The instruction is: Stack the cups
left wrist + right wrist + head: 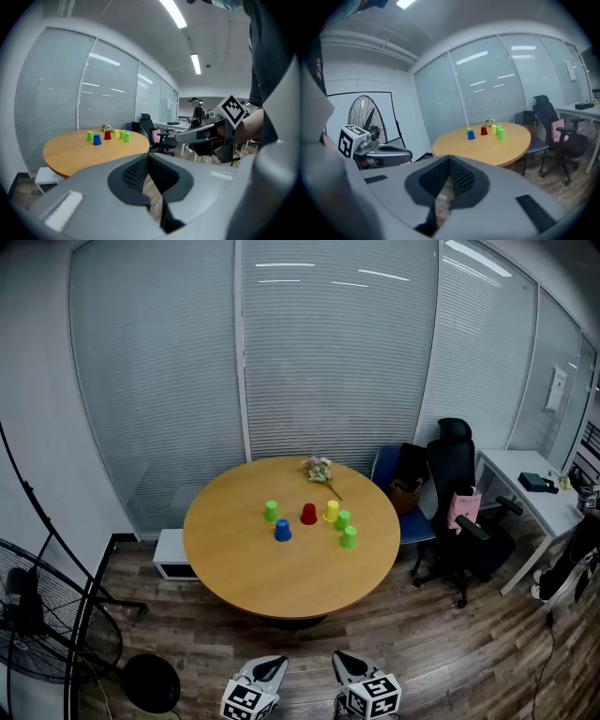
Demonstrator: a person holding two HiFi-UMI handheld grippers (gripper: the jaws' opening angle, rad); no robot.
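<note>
Several small cups stand upside down, apart from one another, on the round wooden table (281, 587): a green cup (271, 511), a blue cup (282, 531), a red cup (308, 514), a yellow cup (331, 511) and two more green cups (342, 520) (349, 537). The left gripper view shows the same row, with the blue cup (97, 139) nearest. Both grippers hang low over the floor, well short of the table. My left gripper (275, 667) (149, 161) is shut and empty. My right gripper (341, 660) (449, 161) is shut and empty too.
A small bunch of dried flowers (319, 469) lies at the table's far edge. A standing fan (37, 634) is at the left. A black office chair (455, 502), a blue chair (392, 486) and a white desk (525, 493) stand to the right. A white box (172, 555) sits under the table's left side.
</note>
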